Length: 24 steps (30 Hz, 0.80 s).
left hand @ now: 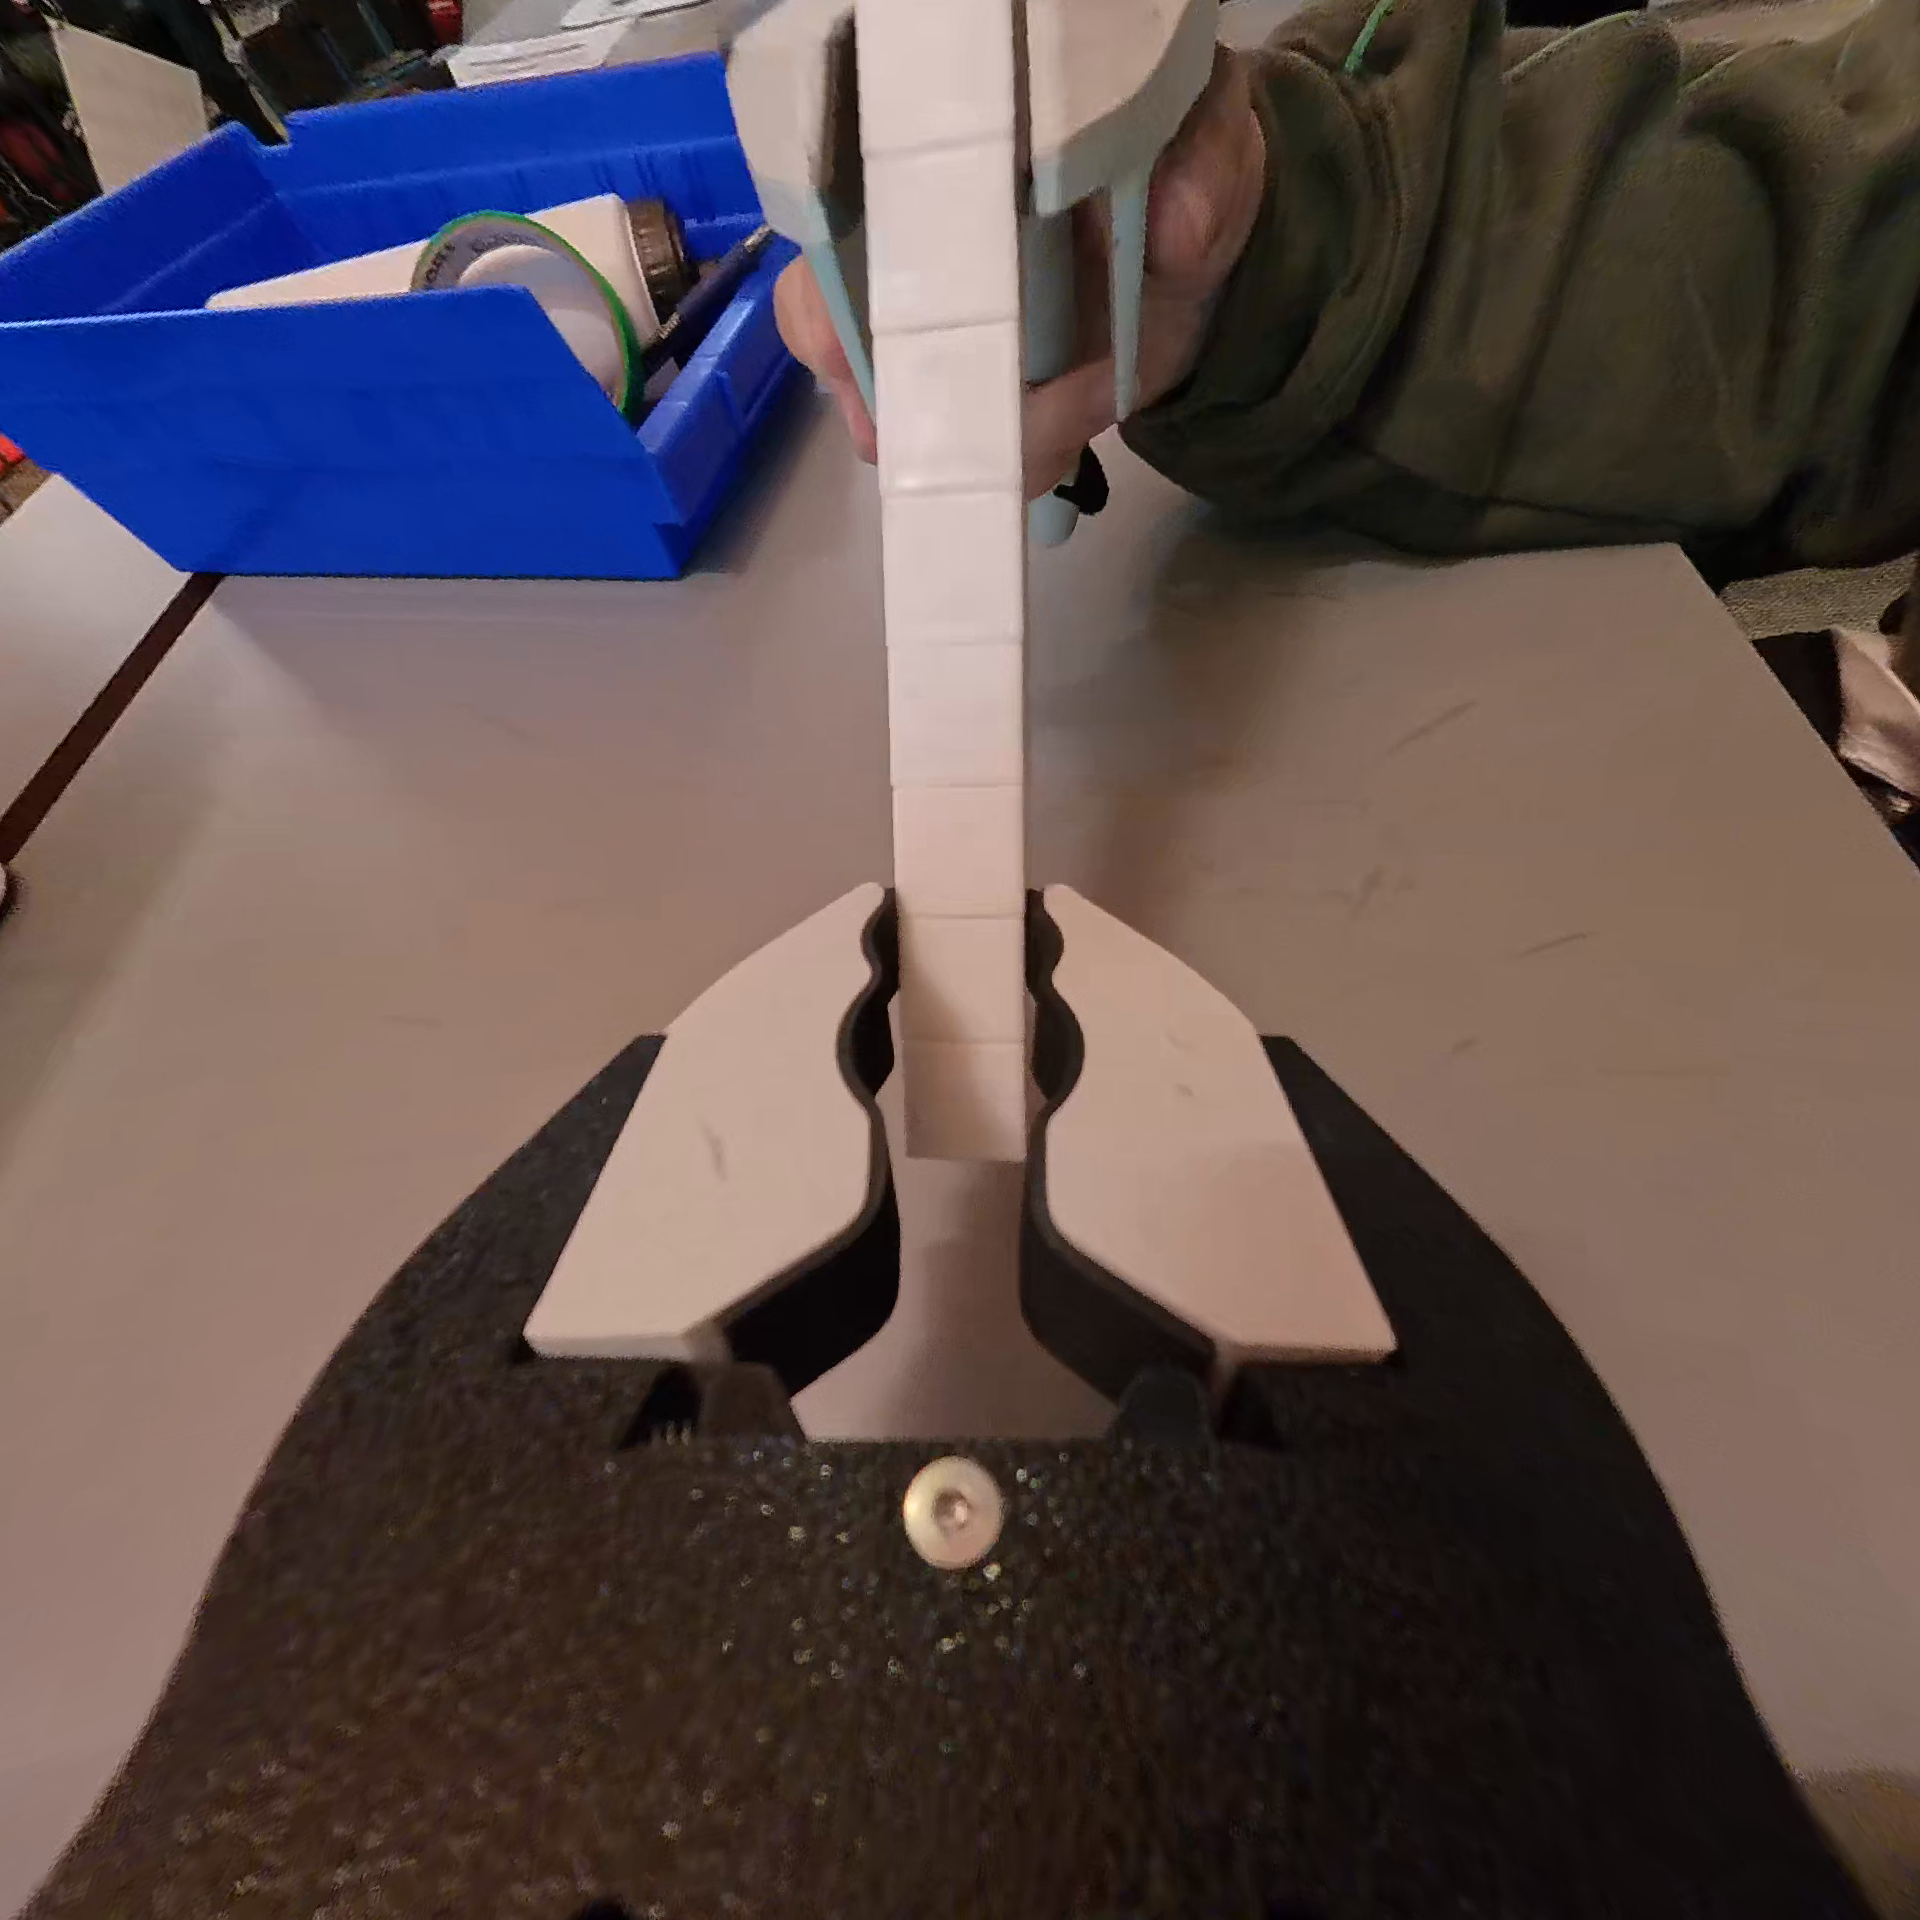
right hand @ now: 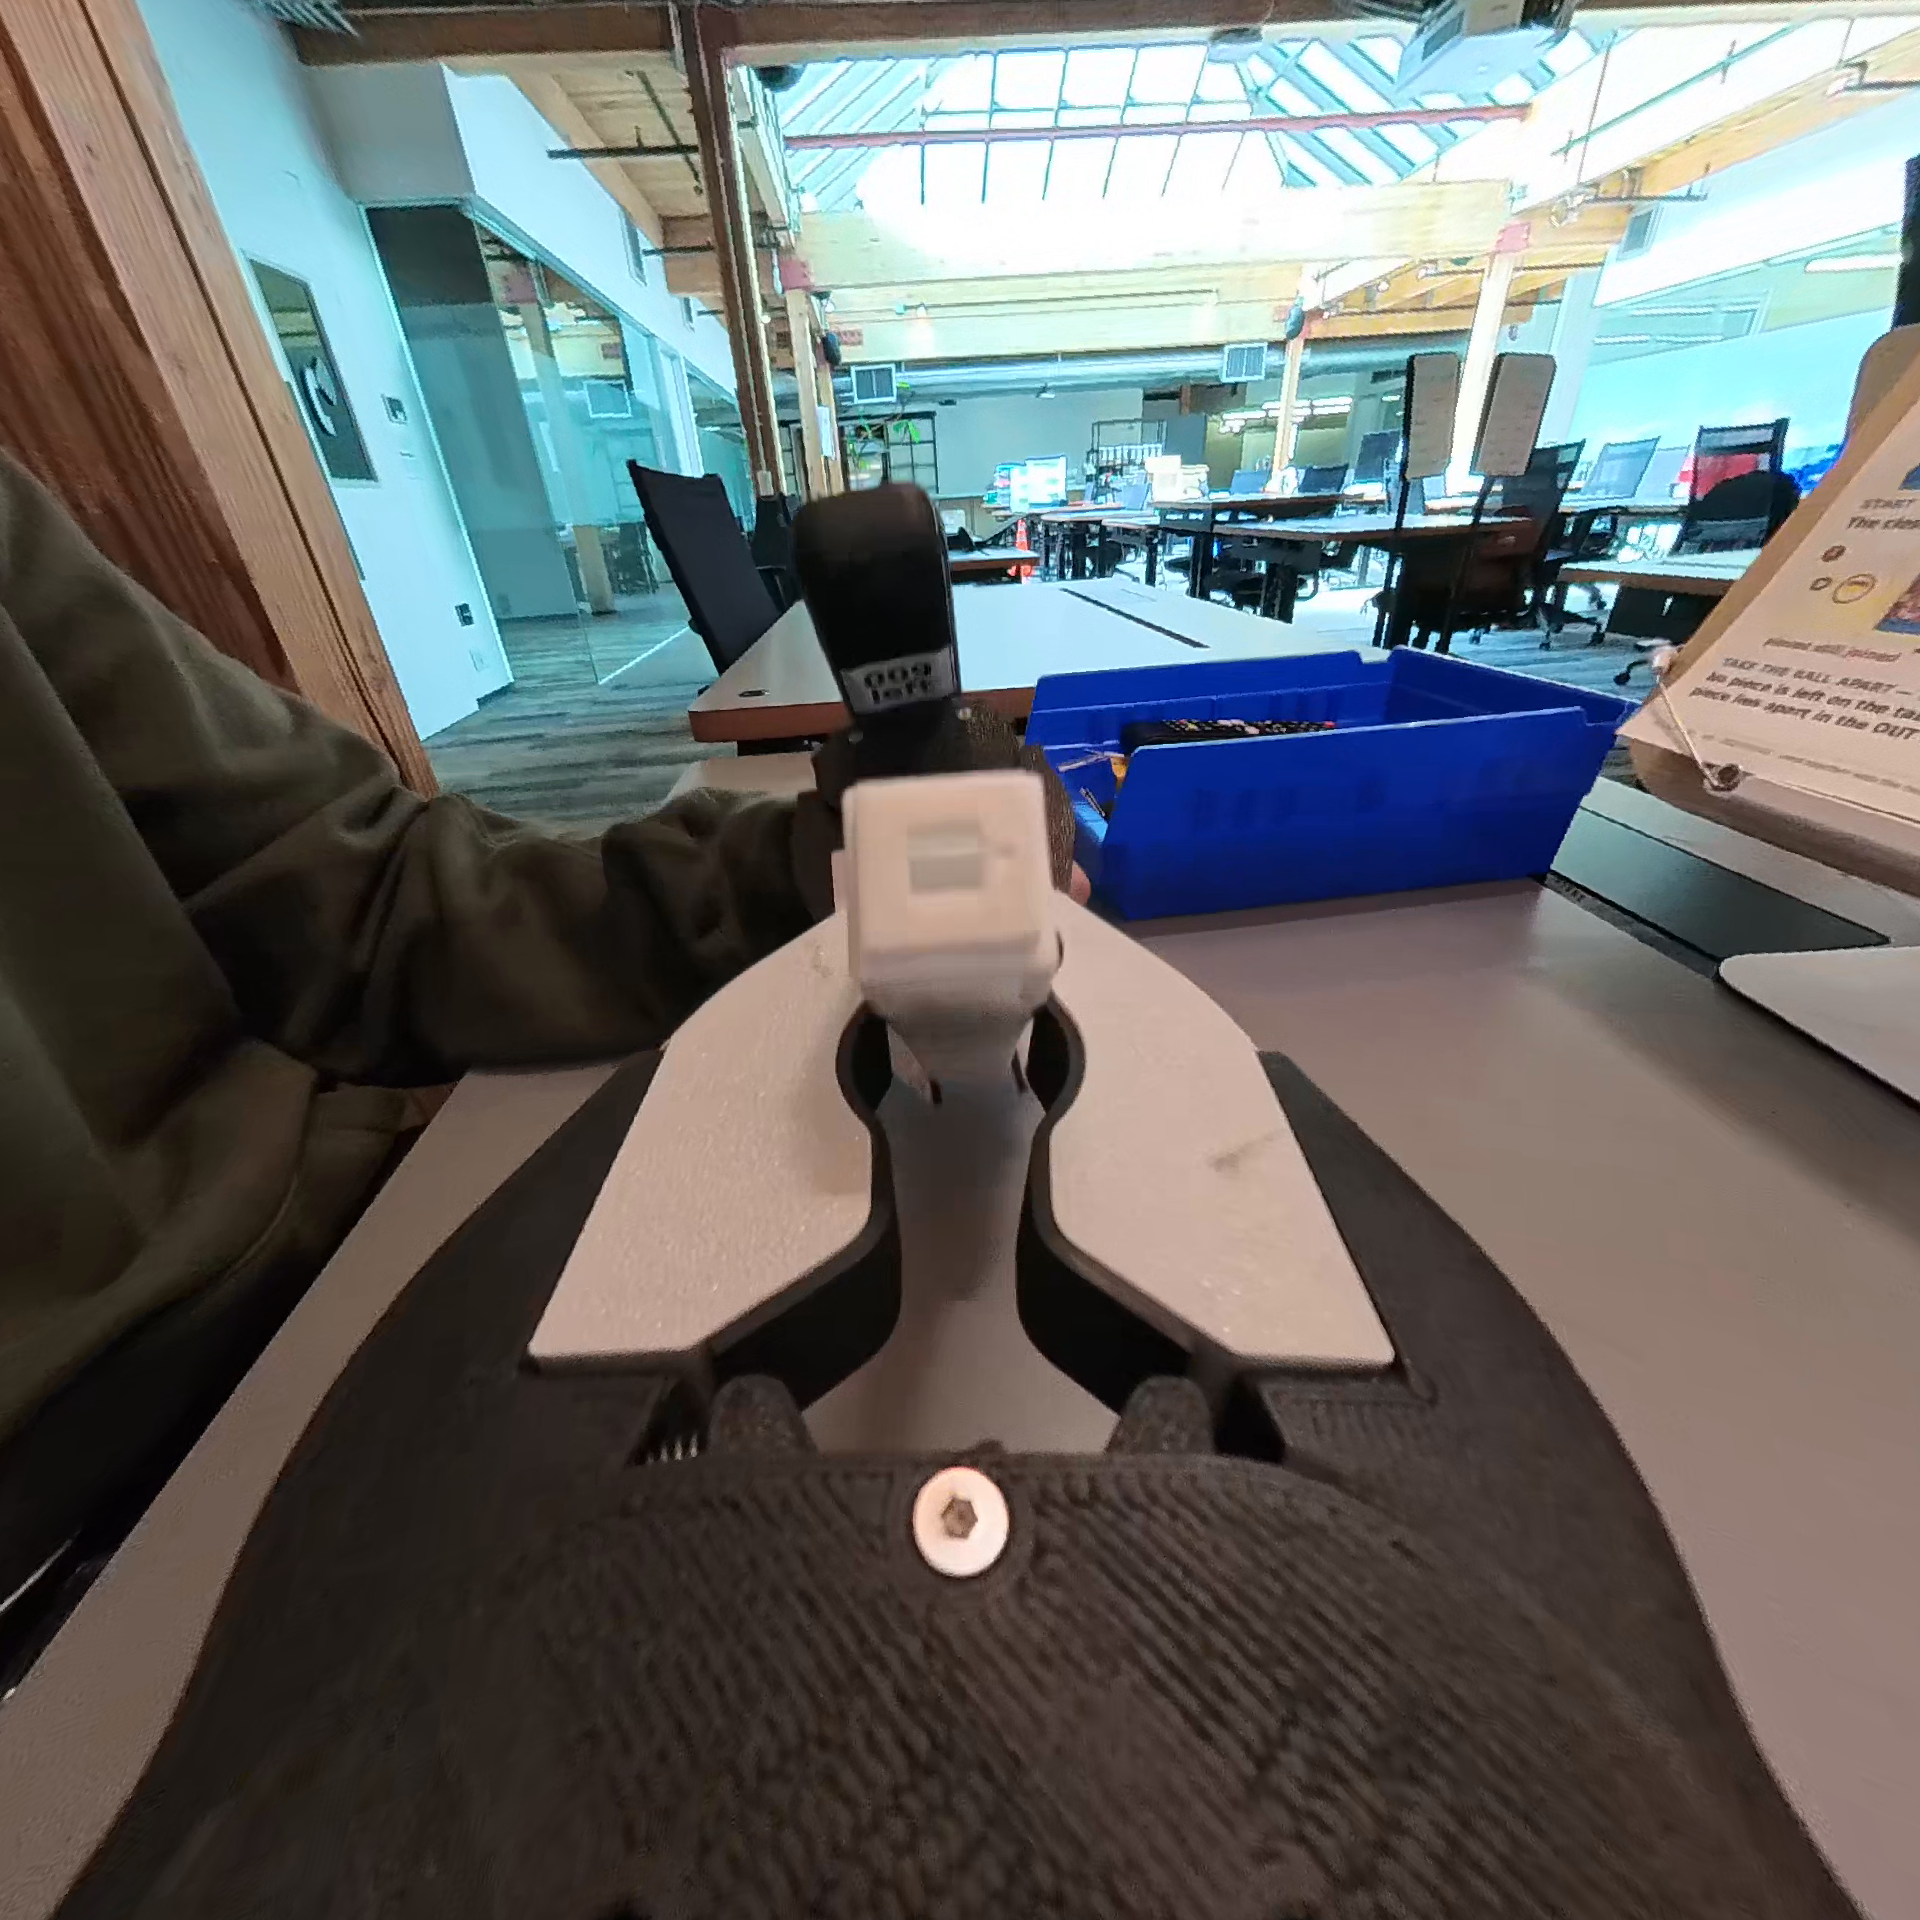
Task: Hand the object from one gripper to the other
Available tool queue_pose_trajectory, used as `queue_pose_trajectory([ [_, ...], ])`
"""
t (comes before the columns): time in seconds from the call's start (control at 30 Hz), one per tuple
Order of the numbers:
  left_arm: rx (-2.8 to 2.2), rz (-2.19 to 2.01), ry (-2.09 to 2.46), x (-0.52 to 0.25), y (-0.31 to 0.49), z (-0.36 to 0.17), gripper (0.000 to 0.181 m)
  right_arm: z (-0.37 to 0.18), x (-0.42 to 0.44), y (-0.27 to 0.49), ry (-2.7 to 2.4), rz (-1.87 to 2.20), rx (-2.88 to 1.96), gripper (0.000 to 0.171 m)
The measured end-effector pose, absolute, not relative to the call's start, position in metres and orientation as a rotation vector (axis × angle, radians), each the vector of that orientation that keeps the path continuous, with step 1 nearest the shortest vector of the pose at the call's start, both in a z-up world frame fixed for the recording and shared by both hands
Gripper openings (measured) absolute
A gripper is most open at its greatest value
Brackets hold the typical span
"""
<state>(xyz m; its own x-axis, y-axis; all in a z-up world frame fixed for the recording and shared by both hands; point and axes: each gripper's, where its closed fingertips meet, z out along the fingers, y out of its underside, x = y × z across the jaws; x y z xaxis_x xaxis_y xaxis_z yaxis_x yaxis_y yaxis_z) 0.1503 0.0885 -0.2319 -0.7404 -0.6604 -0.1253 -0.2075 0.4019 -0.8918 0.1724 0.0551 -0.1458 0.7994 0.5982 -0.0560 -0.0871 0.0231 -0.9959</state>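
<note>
Grey table point(left hand: 416, 935) lying open at frame centre, its right edge running down right side. Blue bin point(left hand: 343, 447) sitting upper left, holding tape roll point(left hand: 540, 281). Left gripper point(left hand: 961, 997) clenching near end of white segmented strip point(left hand: 951, 623); right gripper point(right hand: 956, 1029) grasping far end, seen end-on. Green sleeve point(left hand: 1558, 291) filling upper right. Strip's top getting cut off by frame; right view blurry around strip

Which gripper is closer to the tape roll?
Right. The right gripper holds the strip end just beside the bin containing the tape roll; the left gripper grips the other end, farther away.
</note>
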Motion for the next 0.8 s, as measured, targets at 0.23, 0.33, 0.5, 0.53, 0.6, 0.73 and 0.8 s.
queue_pose_trajectory([
  [0.23, -0.819, -1.517, 2.041, 0.162, 0.082, -0.213, 0.022, -0.126, 0.182, 0.06, -0.324, 0.481, -1.33, 0.035],
  [0.33, -0.889, -1.693, 1.867, 0.172, 0.079, -0.194, 0.022, -0.126, 0.189, 0.068, -0.255, 0.365, -1.309, 0.051],
  [0.5, -0.939, -1.9, 1.716, 0.178, 0.068, -0.178, 0.022, -0.132, 0.19, 0.075, -0.23, 0.334, -1.343, 0.04],
  [0.53, -0.937, -1.882, 1.723, 0.179, 0.066, -0.18, 0.022, -0.133, 0.19, 0.075, -0.234, 0.331, -1.348, 0.033],
  [0.6, -0.934, -1.873, 1.729, 0.179, 0.065, -0.182, 0.022, -0.135, 0.184, 0.074, -0.271, 0.355, -1.348, 0.024],
  [0.73, -0.943, -1.835, 1.753, 0.18, 0.065, -0.188, 0.022, -0.14, 0.183, 0.076, -0.267, 0.395, -1.38, 0.024],
  [0.8, -0.942, -1.85, 1.76, 0.179, 0.063, -0.189, 0.022, -0.141, 0.181, 0.076, -0.262, 0.429, -1.376, 0.023],
])
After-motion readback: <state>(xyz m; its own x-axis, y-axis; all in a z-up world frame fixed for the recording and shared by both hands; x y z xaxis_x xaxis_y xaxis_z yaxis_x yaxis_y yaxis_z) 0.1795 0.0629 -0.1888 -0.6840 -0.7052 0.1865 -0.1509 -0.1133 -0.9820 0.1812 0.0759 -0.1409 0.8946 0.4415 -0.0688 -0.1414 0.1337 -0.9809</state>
